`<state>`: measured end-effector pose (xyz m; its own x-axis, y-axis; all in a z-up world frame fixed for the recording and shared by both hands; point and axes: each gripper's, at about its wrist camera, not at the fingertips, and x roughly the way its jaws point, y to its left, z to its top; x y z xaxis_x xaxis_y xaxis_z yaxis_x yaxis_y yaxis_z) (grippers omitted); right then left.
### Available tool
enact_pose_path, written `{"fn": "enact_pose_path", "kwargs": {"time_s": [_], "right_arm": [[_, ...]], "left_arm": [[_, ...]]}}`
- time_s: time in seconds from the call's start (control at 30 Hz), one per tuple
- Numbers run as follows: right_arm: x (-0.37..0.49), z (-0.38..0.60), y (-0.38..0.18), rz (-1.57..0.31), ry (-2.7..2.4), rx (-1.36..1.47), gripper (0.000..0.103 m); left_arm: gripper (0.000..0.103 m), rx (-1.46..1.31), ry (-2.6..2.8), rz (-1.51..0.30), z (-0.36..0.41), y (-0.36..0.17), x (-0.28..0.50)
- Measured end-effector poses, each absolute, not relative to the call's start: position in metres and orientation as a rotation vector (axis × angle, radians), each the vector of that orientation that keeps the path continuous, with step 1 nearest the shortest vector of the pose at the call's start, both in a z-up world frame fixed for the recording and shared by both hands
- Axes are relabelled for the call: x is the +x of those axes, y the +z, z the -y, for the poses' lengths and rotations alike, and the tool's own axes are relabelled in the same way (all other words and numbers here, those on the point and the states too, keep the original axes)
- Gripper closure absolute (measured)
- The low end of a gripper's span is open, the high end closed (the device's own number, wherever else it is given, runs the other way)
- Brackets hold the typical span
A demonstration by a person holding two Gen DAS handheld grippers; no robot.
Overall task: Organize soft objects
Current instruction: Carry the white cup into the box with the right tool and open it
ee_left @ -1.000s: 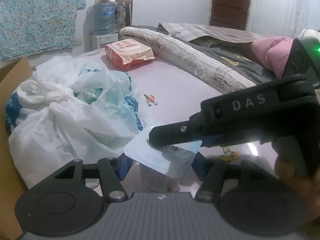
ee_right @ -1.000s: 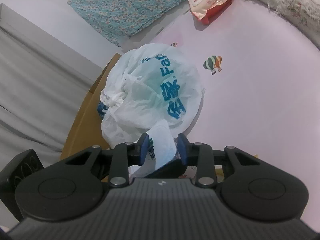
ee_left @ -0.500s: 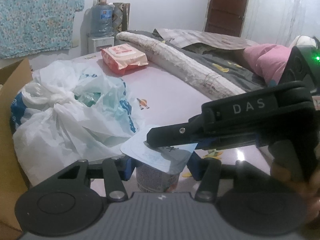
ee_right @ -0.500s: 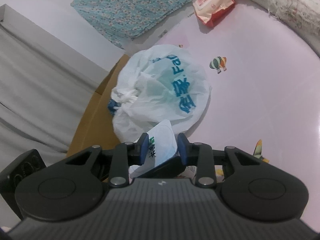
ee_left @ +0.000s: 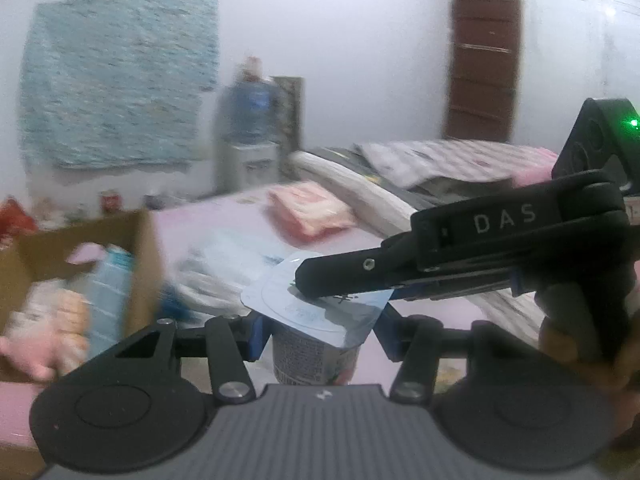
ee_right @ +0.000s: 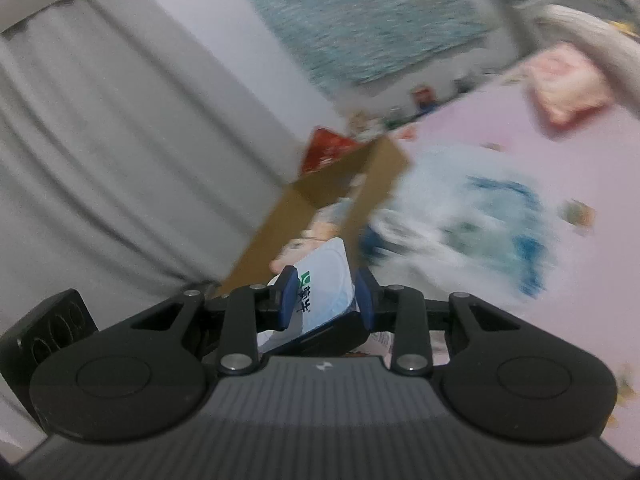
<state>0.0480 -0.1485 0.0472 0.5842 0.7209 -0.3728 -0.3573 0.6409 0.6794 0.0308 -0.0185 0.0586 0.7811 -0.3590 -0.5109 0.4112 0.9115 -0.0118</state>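
Since a moment ago both my tools have swung left, bringing the brown cardboard box (ee_left: 80, 248) with its pink plush toy (ee_left: 44, 328) into view. Blur hides detail. My left gripper (ee_left: 320, 332) is closed round the small printed plastic yoghurt cup (ee_left: 316, 356); my right gripper (ee_left: 304, 284) pinches its thin, glossy pale-blue foil lid (ee_left: 316, 304). Pulling apart could peel the lid; squeezing could crush the thin walls.

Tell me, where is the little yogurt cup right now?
The yogurt cup is low in the left camera's view, between the left gripper's jaws, while the right gripper pinches its lid.
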Motion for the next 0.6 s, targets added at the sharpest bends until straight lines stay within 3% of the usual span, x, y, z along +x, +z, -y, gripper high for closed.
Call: {"fn": "enact_pose_path", "kwargs": {"time_s": [0.3,0.6], "right_arm": [[0.130,0.037,0.080,-0.815,0.902,0.481,0.072],[0.177,-0.035,0.049,-1.071,0.942,0.342,0.070]], "left_arm": [[0.048,-0.033,-0.206,-0.580,-0.081,0.089,0.065],[0.048,-0.236,-0.130,-0.765,-0.147,0.050,0.102]]}}
